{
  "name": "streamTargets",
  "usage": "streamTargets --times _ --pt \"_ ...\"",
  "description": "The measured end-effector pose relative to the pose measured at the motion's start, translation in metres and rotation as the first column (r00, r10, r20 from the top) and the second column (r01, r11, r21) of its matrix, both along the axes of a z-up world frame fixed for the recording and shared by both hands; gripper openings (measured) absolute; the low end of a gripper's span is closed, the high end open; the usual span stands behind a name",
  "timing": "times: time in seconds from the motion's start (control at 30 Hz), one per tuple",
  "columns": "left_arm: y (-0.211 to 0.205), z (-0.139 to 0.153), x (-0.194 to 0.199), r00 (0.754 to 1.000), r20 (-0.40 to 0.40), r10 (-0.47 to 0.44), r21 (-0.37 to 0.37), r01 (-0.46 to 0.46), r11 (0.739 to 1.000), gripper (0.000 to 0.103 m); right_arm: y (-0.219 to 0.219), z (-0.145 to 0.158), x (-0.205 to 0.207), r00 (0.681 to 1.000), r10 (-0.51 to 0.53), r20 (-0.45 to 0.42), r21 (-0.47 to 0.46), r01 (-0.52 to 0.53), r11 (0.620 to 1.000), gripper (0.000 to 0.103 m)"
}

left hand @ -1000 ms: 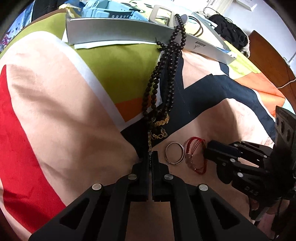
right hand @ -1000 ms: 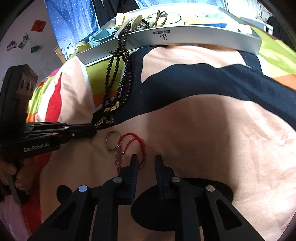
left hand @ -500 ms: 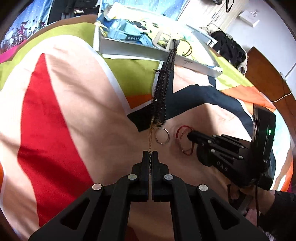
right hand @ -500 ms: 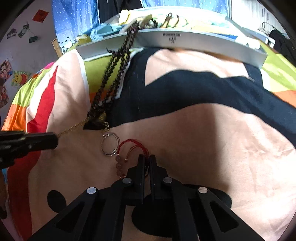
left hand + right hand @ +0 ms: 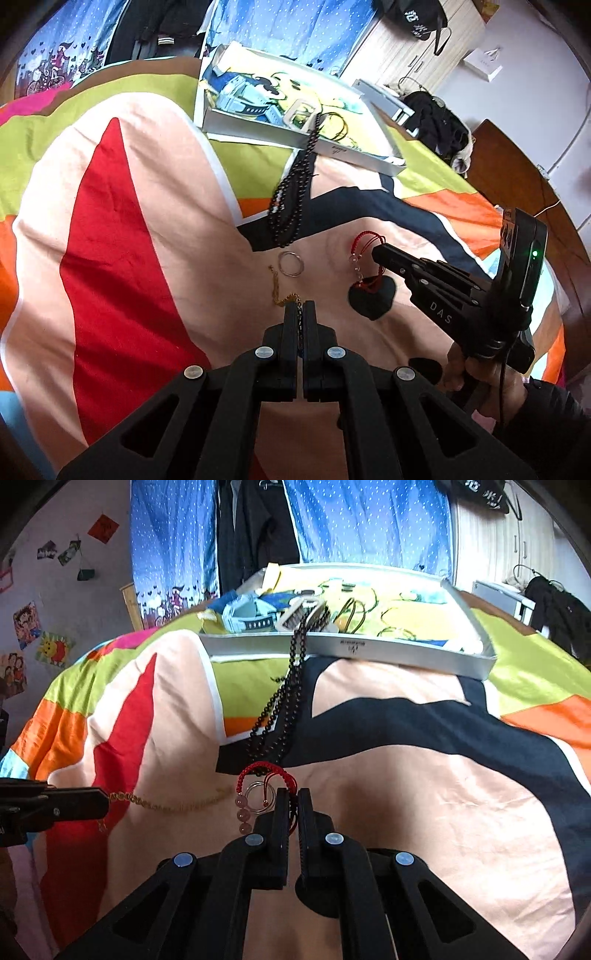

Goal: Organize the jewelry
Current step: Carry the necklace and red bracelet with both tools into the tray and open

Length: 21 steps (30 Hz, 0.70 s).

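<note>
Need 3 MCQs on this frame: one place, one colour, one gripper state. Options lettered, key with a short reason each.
1. Where does the black bead necklace lie?
A. draped over the white tray rim onto the bedspread
B. coiled wholly inside the tray
C. hanging from the right gripper

2. What colour is the cord bracelet in the right gripper?
A. green
B. red
C. blue

3. What is the left gripper doing?
A. open over the silver ring
B. shut on nothing
C. shut on the gold chain

Key: A, beads run from the tray down across the cloth; B, red cord with pink beads; C, the chain leads into its closed fingers.
</note>
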State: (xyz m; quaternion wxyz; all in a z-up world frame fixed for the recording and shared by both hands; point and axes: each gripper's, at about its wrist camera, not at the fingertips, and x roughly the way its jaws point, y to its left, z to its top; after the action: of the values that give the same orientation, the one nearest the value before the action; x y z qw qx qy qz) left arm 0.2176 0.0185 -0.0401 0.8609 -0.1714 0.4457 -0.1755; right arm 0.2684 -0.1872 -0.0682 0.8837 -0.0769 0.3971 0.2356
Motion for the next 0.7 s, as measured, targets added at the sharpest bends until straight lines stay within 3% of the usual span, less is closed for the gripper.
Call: streamTargets --times 0.37,0.53,0.7 --pt "-0.009 0.031 0.018 0.998 0.064 -0.016 0.008 0.016 1.0 0.0 -0.015 0.029 -0.011 0.997 -0.048 0.064 0.087 0.042 0.995 0.005" --pt "-0.01 0.06 0.045 0.991 0.13 -0.018 0.013 0.016 1.0 0.0 -0.022 0.045 -0.003 0.991 -0.081 0.109 0.154 0.064 0.986 0.005" --pt "-0.009 0.095 0.087 0.977 0.215 -0.009 0.01 0.007 1.0 0.0 -0.024 0.067 0.024 0.97 -0.12 0.211 0.185 0.081 0.979 0.005"
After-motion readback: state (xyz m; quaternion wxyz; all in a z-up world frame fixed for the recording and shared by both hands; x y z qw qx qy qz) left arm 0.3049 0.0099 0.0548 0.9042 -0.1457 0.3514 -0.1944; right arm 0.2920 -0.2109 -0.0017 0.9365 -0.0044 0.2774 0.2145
